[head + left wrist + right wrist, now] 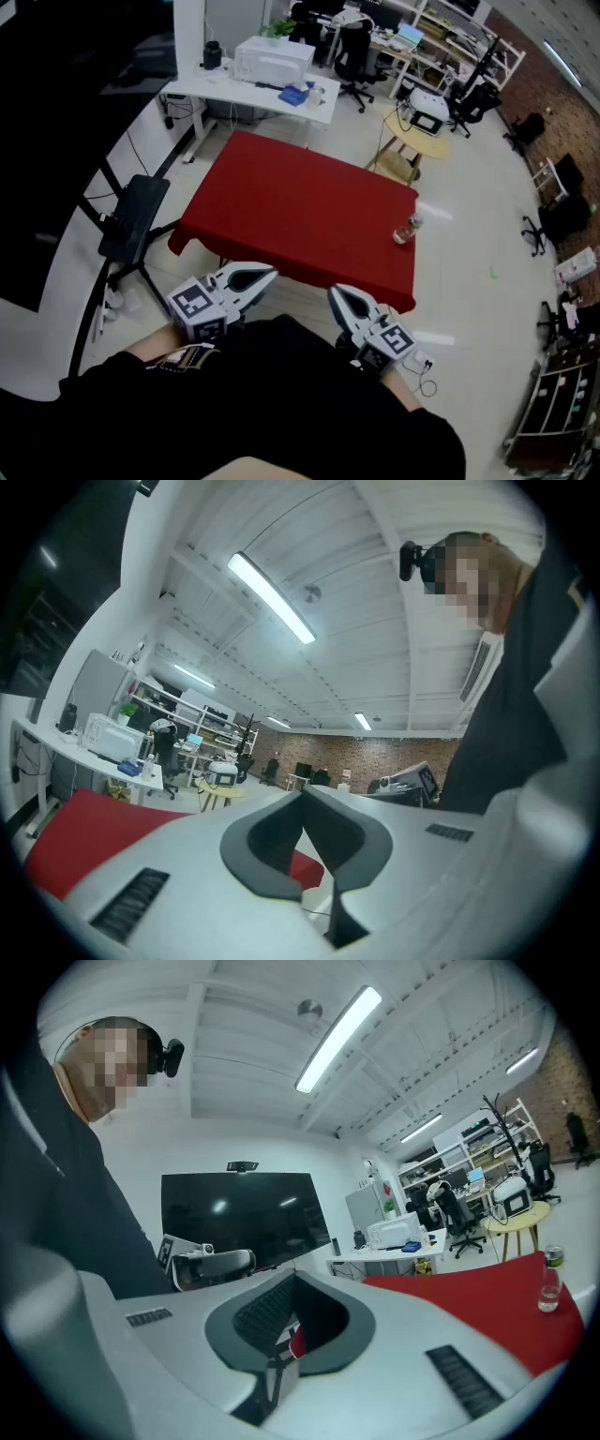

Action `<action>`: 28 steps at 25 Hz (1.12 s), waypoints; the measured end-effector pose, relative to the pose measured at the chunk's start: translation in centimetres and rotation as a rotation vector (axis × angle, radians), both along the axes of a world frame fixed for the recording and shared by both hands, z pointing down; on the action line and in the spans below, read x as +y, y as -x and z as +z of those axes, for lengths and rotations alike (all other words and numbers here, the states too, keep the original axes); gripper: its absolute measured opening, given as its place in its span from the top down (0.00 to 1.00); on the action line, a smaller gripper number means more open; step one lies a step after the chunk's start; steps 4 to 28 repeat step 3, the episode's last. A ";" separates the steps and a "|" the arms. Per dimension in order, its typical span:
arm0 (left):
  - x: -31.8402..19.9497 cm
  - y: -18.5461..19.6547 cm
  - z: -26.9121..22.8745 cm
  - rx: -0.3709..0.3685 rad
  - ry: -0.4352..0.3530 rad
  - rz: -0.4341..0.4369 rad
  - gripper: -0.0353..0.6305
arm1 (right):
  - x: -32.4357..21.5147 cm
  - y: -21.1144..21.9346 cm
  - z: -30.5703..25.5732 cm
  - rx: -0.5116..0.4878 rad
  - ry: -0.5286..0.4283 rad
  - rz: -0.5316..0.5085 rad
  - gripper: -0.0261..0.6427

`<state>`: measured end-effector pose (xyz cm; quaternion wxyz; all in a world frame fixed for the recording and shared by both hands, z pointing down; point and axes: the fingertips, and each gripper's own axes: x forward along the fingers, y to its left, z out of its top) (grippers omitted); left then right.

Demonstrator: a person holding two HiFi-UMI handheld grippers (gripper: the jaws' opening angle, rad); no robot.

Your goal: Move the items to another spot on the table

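Note:
A red-clothed table (291,206) stands in front of me. A small clear bottle (405,230) stands upright near its right edge; the right gripper view shows the bottle (548,1279) far off on the red cloth (487,1307). My left gripper (272,272) is held close to my body, short of the table's near edge, its jaws shut with nothing between them. My right gripper (333,292) hangs beside it, also shut and empty. In each gripper view, the left gripper (302,794) and the right gripper (293,1272) show their tips meeting. Both are well apart from the bottle.
A black stand with a flat seat (131,220) sits left of the table. Behind the table are a white desk with a printer (272,58) and a round wooden table (417,131). Office chairs and shelves line the back and right. A big dark screen (239,1218) fills the left wall.

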<state>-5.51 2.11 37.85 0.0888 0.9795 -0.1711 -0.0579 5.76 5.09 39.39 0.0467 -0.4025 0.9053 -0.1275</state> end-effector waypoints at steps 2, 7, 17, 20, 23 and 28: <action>0.1 0.0 0.1 0.001 0.001 -0.001 0.94 | 0.1 0.0 0.0 0.001 -0.001 -0.002 0.96; 0.1 0.0 0.1 0.002 0.002 -0.002 0.94 | 0.1 0.0 0.0 0.003 -0.002 -0.003 0.96; 0.1 0.0 0.1 0.002 0.002 -0.002 0.94 | 0.1 0.0 0.0 0.003 -0.002 -0.003 0.96; 0.1 0.0 0.1 0.002 0.002 -0.002 0.94 | 0.1 0.0 0.0 0.003 -0.002 -0.003 0.96; 0.1 0.0 0.1 0.002 0.002 -0.002 0.94 | 0.1 0.0 0.0 0.003 -0.002 -0.003 0.96; 0.1 0.0 0.1 0.002 0.002 -0.002 0.94 | 0.1 0.0 0.0 0.003 -0.002 -0.003 0.96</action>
